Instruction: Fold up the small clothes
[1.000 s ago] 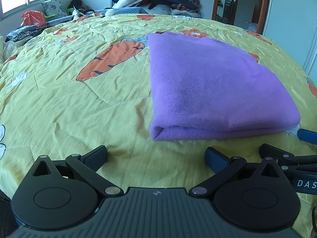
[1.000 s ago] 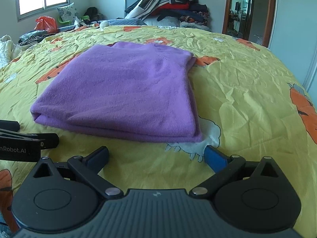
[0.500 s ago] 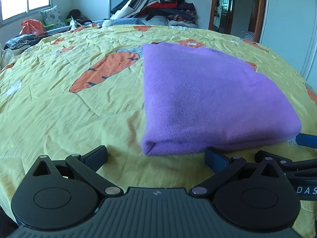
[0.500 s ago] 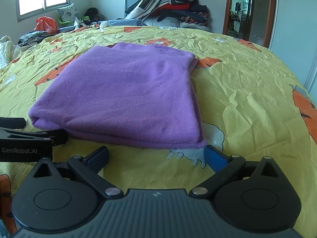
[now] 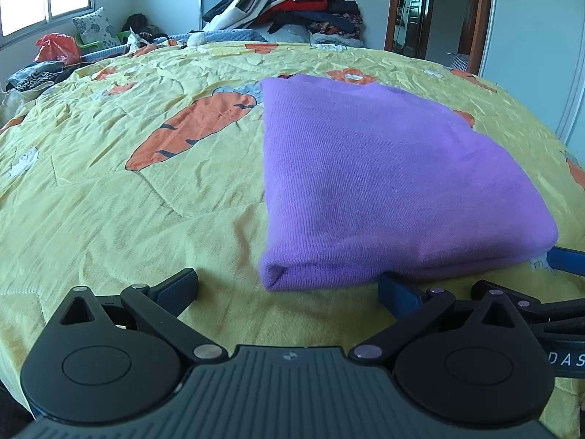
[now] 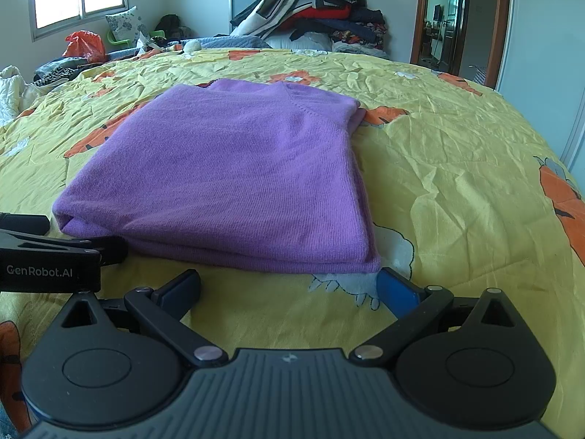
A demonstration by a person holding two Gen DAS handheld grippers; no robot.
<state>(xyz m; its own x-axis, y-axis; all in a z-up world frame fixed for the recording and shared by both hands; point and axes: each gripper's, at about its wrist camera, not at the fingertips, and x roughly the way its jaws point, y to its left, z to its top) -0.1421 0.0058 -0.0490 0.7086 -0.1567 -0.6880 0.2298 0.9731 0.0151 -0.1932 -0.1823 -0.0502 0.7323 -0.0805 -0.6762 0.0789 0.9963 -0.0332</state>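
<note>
One folded purple sweater (image 5: 384,190), two hand-held grippers, left (image 5: 289,285) and right (image 6: 289,285), one pillow (image 6: 126,23), one orange bag (image 6: 84,44).

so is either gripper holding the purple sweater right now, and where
Nothing is held. Both the left gripper and right gripper have open jaws just short of the folded purple sweater.

Bare bedspread (image 5: 109,201) left of folded purple sweater (image 5: 365,168): wide free lane. Right of sweater (image 6: 237,168), bedspread (image 6: 457,183) also bare to bed edge. Near edge of sweater: left tool (image 5: 289,287) and right tool (image 6: 289,285) both spread wide, crowding each other there. Beyond sweater: clothes pile (image 6: 318,11) blocks far end of bed.
</note>
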